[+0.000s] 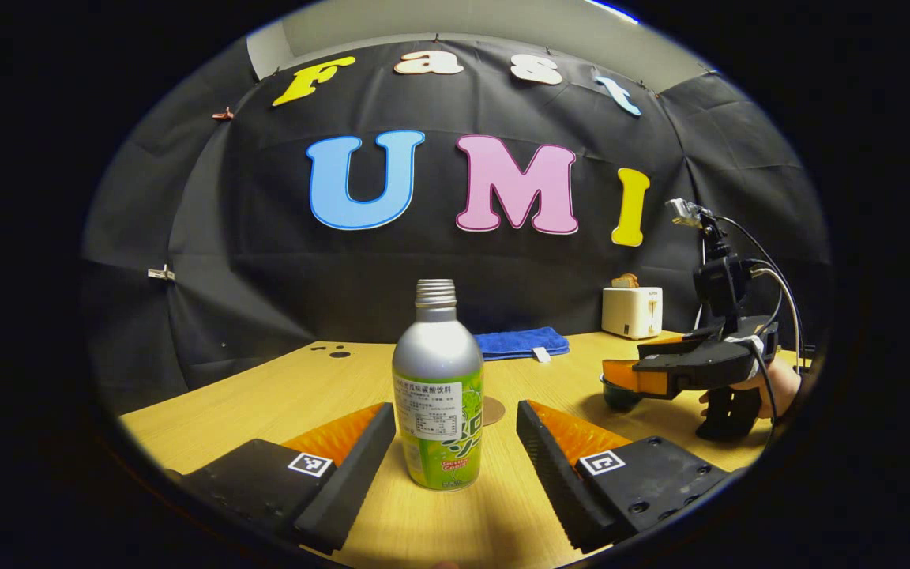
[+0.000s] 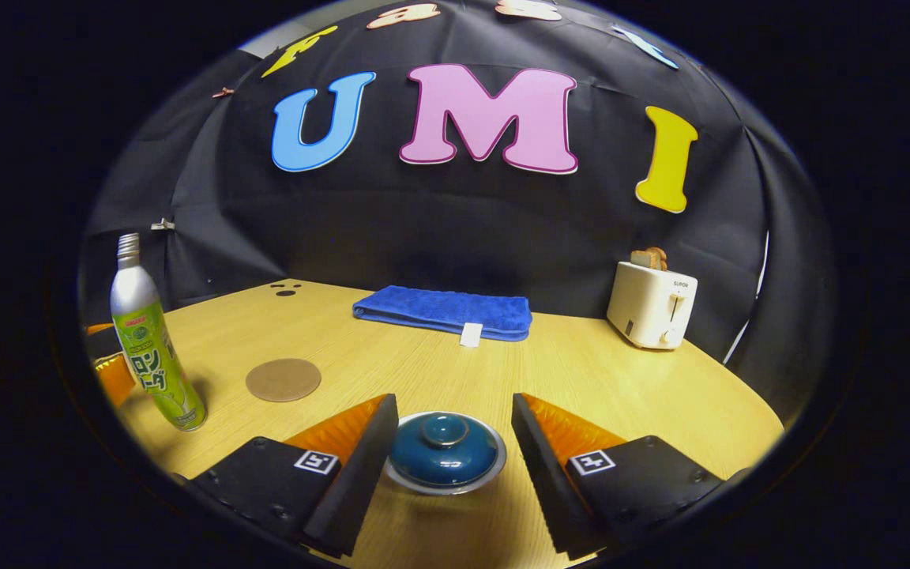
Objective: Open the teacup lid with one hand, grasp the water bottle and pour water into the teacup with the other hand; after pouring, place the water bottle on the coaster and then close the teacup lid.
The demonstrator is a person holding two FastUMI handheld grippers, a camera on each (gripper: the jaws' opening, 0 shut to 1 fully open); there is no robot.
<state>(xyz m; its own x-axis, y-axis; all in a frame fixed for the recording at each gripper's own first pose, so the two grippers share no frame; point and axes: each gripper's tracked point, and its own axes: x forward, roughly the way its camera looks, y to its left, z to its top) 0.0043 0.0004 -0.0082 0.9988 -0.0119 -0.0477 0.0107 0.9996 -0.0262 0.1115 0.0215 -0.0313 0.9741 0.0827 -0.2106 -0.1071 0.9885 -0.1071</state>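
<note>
The water bottle [image 1: 438, 387], silver on top with a green label and no cap on its threaded neck, stands upright on the table between the open fingers of my left gripper [image 1: 455, 431], which do not touch it. Behind it lies a round brown coaster [image 1: 493, 411]. In the right gripper view, the blue lid [image 2: 443, 446] rests on the teacup, low between the spread fingers of my right gripper [image 2: 453, 431]. The bottle [image 2: 151, 340] and coaster [image 2: 283, 379] sit at the left there. The right gripper [image 1: 621, 375] also appears at the right of the left gripper view, held by a hand, over the teacup [image 1: 617, 395].
A folded blue towel [image 2: 445, 310] lies at the back of the wooden table [image 2: 581, 371]. A white toaster [image 2: 652, 304] with toast stands at the back right. Cables hang by the right gripper's mount [image 1: 771, 276].
</note>
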